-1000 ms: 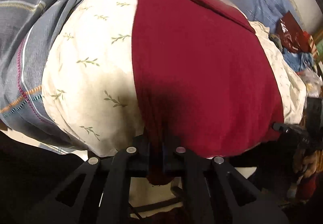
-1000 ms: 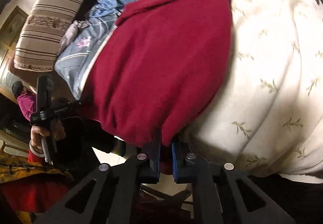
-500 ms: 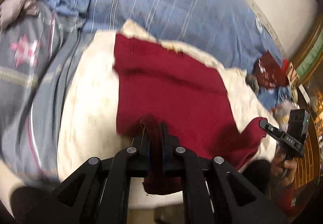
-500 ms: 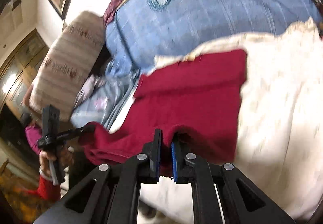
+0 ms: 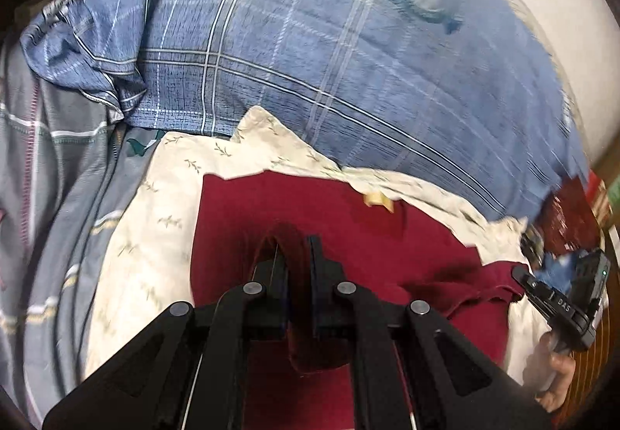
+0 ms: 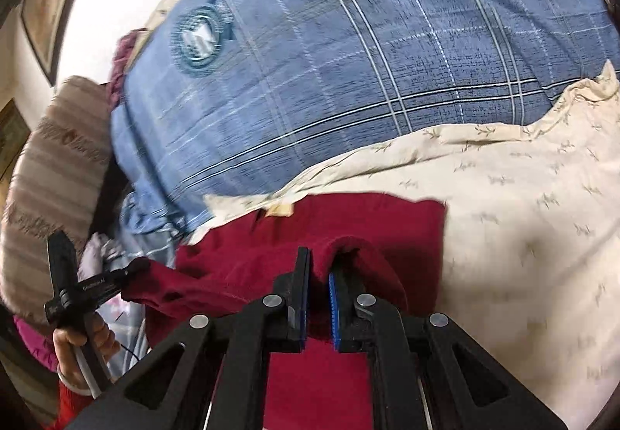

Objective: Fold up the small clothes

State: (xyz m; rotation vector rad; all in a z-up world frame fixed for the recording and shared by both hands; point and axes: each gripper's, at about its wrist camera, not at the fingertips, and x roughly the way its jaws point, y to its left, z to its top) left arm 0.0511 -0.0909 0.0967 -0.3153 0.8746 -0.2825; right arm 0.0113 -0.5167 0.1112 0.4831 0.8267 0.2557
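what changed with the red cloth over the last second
Both grippers carried the near edge of the red garment up and toward its far edge, doubling it over, so far less of it lies spread on the cream leaf-print cloth. The blue plaid bedding now fills most of both views. Unchanged: the left gripper and right gripper stay shut on the red fabric, and the cream cloth lies where it was.

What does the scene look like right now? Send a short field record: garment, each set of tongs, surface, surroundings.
garment: dark red garment, near edge lifted and carried over its far part
left tongs: shut on a fold of the red cloth
right tongs: shut on another fold of it
surface: cream leaf-print cloth under the garment
behind: blue plaid blanket with a round emblem
fold state: not yet laid flat
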